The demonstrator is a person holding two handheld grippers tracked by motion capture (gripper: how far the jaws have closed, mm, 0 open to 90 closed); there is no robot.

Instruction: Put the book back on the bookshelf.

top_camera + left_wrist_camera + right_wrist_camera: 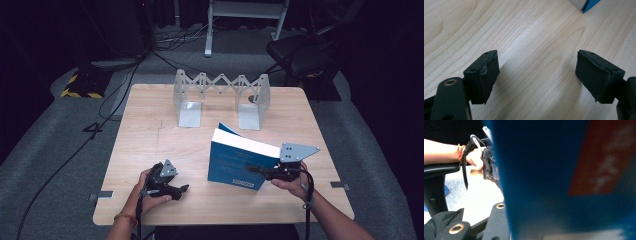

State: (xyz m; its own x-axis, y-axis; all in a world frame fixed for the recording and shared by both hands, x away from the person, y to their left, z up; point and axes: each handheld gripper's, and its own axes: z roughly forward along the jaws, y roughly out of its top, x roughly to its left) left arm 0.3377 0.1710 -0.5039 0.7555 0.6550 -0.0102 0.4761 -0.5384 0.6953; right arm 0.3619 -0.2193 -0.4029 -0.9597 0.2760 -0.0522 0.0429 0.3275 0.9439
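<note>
A blue book (235, 165) with a white page edge stands upright on the wooden table (150, 135), right of centre. My right gripper (256, 170) is shut on its right lower part, and in the right gripper view the blue cover (564, 182) sits right against the camera. My left gripper (175, 190) rests low near the table's front left, pointing right toward the book. Its jaws stand open over bare wood, with nothing between the pads (486, 72). A blue book corner (590, 3) shows far ahead of it. The left hand and its gripper (489, 167) show beyond the book.
An expanding metal book rack (221, 95) with two upright end plates stands at the back of the table. A dark chair (300, 55) and cables (115, 95) lie on the grey floor beyond. The table's front edge runs just under both hands.
</note>
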